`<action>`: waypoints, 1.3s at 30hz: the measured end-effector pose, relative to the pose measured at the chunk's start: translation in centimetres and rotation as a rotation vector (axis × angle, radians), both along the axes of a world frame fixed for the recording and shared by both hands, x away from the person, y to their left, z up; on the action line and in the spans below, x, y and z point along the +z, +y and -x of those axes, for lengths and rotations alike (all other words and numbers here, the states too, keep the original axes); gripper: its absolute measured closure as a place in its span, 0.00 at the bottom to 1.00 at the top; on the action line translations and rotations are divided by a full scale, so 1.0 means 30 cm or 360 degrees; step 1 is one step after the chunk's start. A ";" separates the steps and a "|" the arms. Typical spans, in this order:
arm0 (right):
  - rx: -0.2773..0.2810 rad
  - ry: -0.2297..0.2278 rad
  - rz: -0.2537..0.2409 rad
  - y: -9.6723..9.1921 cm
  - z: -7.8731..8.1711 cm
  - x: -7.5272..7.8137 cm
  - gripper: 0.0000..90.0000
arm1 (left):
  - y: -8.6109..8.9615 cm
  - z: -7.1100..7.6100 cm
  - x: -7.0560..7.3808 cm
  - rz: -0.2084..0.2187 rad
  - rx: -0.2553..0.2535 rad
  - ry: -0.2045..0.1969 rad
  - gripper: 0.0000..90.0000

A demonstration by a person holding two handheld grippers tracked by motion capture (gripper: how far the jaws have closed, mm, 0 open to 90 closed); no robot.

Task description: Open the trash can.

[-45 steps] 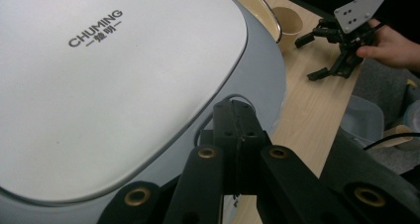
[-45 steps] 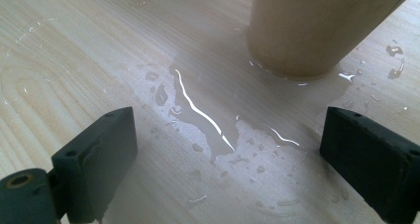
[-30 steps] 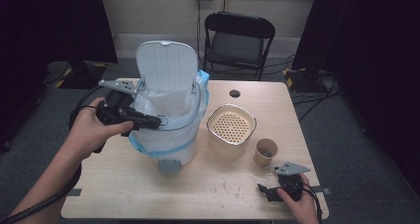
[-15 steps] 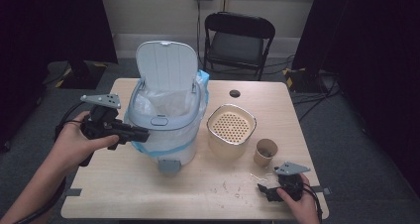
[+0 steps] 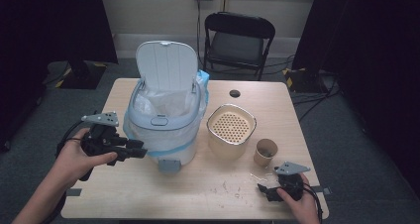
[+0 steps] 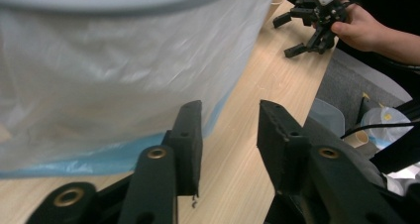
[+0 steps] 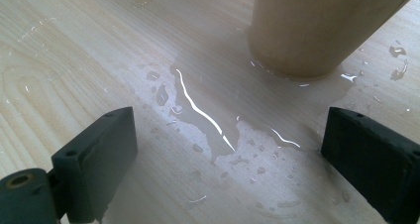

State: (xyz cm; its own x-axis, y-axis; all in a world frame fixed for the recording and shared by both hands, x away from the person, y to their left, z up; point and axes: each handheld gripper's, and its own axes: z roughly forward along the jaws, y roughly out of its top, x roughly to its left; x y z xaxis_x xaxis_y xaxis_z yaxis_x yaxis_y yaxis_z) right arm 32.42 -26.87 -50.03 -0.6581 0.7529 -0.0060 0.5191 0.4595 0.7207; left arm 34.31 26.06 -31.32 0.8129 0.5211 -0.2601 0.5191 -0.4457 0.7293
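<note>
A white pedal bin (image 5: 166,130) stands on the table with its lid up and a clear bag liner (image 6: 114,70) draped over its wall. My left gripper (image 5: 137,152) is open and empty, low beside the bin's left wall; its jaws (image 6: 228,122) point past the liner along the tabletop. My right gripper (image 5: 265,191) rests near the front right edge, open wide (image 7: 230,125) over a puddle of clear liquid (image 7: 218,127). Just beyond the puddle stands a brown paper cup (image 7: 317,30) (image 5: 266,152).
A beige container with a perforated top (image 5: 231,130) sits between the bin and the cup. The wooden table (image 5: 208,199) has a small round hole (image 5: 235,93) at the back. A black folding chair (image 5: 237,40) stands behind it. The other hand and gripper (image 6: 319,16) show far off.
My left gripper has come away from the bin's rim, moving down and toward the table's left front. The right gripper has stayed in place.
</note>
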 end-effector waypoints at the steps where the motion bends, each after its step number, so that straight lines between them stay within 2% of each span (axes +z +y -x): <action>1: 0.0001 0.0000 0.0000 0.000 0.000 0.000 0.07 | 0.007 -0.001 -0.013 0.0001 0.0013 0.0004 0.66; 7: 0.0004 -0.0002 0.0000 0.000 -0.001 0.000 0.07 | 0.024 -0.003 -0.040 -0.0023 0.0051 0.0001 0.57; 10: 0.0004 -0.0002 0.0000 0.000 -0.001 0.000 0.07 | 0.030 -0.005 -0.050 -0.0015 0.0076 0.0009 0.51; 11: 0.0005 -0.0002 0.0001 0.000 -0.001 0.000 0.07 | 0.035 -0.005 -0.055 -0.0038 0.0087 -0.0002 0.50; 15: 0.0004 -0.0002 0.0001 0.000 -0.001 0.000 0.07 | 0.044 -0.007 -0.074 -0.0050 0.0110 0.0000 0.43; 20: 0.0004 -0.0002 0.0000 0.000 -0.001 0.000 0.07 | 0.051 -0.007 -0.094 -0.0037 0.0133 0.0010 0.36; 21: 0.0004 -0.0002 0.0000 0.000 -0.001 0.000 0.07 | 0.056 -0.008 -0.104 -0.0056 0.0151 0.0018 0.35; 27: 0.0004 -0.0003 0.0000 0.000 -0.001 0.000 0.07 | 0.067 -0.009 -0.139 -0.0048 0.0175 0.0034 0.31; 29: 0.0004 -0.0002 0.0000 0.000 -0.001 0.000 0.07 | 0.075 -0.009 -0.163 -0.0024 0.0189 0.0049 0.28; 33: -0.0005 0.0000 0.0001 0.000 0.001 0.000 0.07 | 0.084 -0.007 -0.189 -0.0032 0.0175 0.0036 0.24; 35: -0.0009 0.0001 0.0000 0.001 0.001 0.000 0.07 | 0.093 -0.007 -0.211 -0.0013 0.0195 0.0047 0.24; 39: -0.0011 0.0001 0.0000 0.001 0.001 0.000 0.07 | 0.101 -0.004 -0.243 -0.0034 0.0214 0.0067 0.24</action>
State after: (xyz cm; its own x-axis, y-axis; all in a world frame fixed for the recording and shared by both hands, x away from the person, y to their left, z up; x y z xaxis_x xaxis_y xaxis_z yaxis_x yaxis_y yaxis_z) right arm 32.38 -26.84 -50.03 -0.6531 0.7573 -0.0058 0.5224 0.4560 0.7205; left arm 34.43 29.11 -38.62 0.7241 0.6303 -0.2800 0.6049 -0.3853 0.6969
